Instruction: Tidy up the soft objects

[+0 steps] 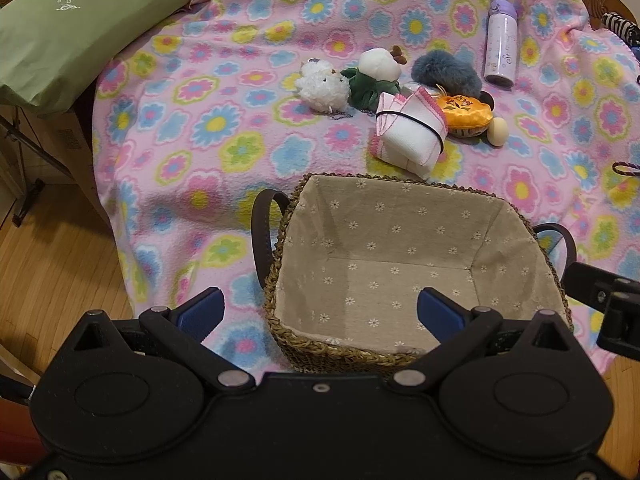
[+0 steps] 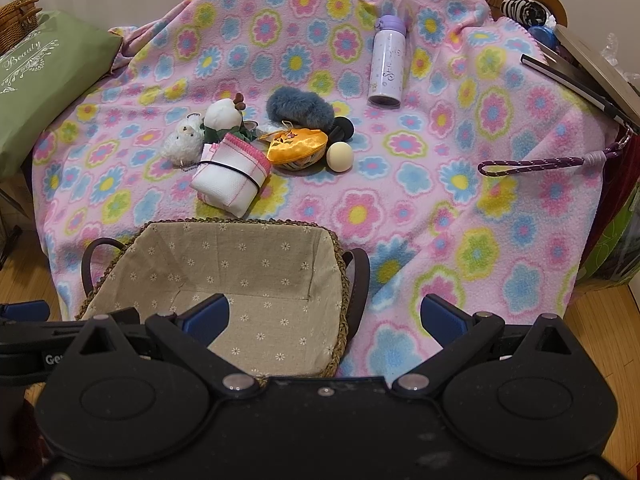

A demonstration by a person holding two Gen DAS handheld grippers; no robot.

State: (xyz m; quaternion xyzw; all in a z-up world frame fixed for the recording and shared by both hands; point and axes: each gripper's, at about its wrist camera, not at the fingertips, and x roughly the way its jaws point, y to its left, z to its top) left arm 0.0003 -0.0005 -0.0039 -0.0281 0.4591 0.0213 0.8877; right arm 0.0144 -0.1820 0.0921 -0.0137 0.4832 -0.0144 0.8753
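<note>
A woven basket with a floral cloth lining stands empty near the front of the flowered blanket. Behind it lie a folded white cloth with pink trim, a white fluffy toy, a white and green plush, a blue-grey fur piece, an orange satin pouch and a cream ball. My left gripper is open and empty over the basket's near rim. My right gripper is open and empty at the basket's right side.
A lilac bottle lies at the back. A green cushion is at the left. A purple cord loop lies at the right, with a book-like stack beyond. Wood floor is below the blanket's edge.
</note>
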